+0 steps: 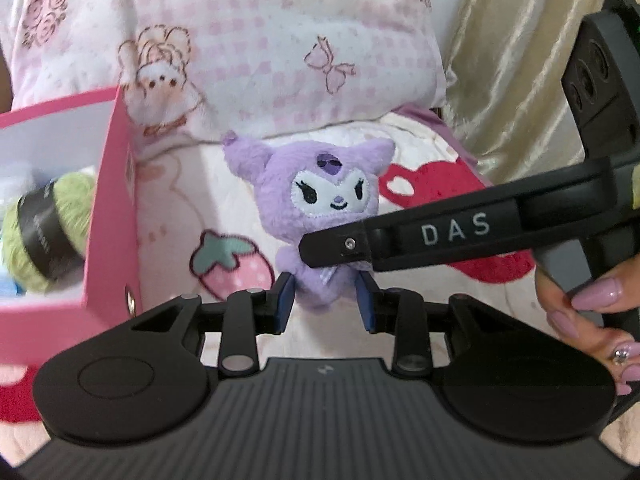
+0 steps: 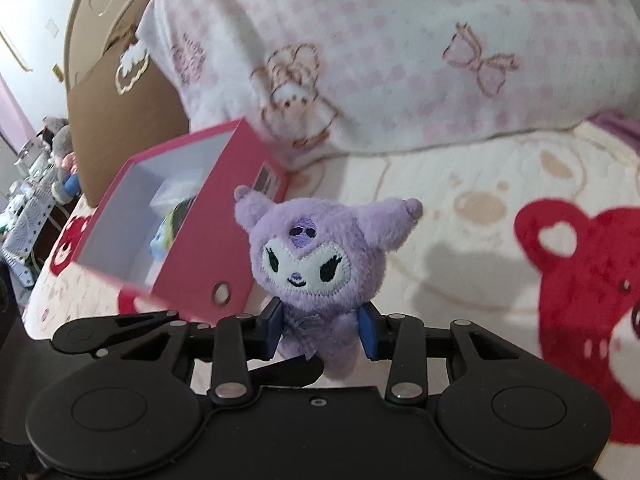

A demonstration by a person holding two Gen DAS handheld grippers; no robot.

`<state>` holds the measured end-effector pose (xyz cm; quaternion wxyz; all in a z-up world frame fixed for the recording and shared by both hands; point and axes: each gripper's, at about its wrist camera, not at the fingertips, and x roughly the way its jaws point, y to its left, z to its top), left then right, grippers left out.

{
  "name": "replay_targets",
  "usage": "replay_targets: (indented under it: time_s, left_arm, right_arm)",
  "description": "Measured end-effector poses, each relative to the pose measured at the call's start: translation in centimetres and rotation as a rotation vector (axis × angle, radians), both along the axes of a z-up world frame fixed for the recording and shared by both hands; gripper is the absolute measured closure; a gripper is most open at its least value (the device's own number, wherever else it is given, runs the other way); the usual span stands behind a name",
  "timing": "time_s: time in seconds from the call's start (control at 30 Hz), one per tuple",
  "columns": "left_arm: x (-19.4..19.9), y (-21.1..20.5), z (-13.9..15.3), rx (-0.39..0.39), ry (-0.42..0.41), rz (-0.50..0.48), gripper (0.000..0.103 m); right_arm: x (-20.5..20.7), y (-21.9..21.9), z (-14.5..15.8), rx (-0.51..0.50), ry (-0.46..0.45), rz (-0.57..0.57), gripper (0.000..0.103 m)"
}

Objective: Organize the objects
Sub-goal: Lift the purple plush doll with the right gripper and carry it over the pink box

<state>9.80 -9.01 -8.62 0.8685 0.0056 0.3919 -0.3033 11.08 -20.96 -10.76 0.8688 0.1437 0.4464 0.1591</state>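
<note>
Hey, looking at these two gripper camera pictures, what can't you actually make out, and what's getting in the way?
- Left wrist view: neck and chest of the purple plush toy, hidden by the right gripper.
- Left wrist view: contents of the pink box, blurred and cut off by the left edge; the dark label on the green ball is unreadable.
- Right wrist view: shelf clutter at the far left, too small and blurred.

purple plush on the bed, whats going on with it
A person is tidying things into a pink box on the bed. Both tongs are around the purple plush: the right tongs flank its body, and the left tongs flank its lower end. It seems lifted off the blanket, beside the open box, which already holds a green yarn ball.
</note>
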Motion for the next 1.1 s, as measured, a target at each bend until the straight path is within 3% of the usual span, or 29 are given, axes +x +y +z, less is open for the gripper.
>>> replay_targets:
  time_s: [0.37,0.63,1.1]
  left_arm:
    - [-3.8,2.7,2.6,0.025,-0.030,0.027,0.071]
    - [-6.8,4.2,4.9,0.103,-0.065,0.024,0.071]
    - [-10.2,8.0,9.4,0.132,-0.086,0.075,0.071]
  right_arm:
    - [-3.6,2.1,1.7,0.056,-0.023,0.033,0.061]
    - [-5.9,4.4,3.4,0.068,-0.037,0.064,0.061]
    - [-8.7,9.0,8.1,0.023,-0.089,0.162,0.061]
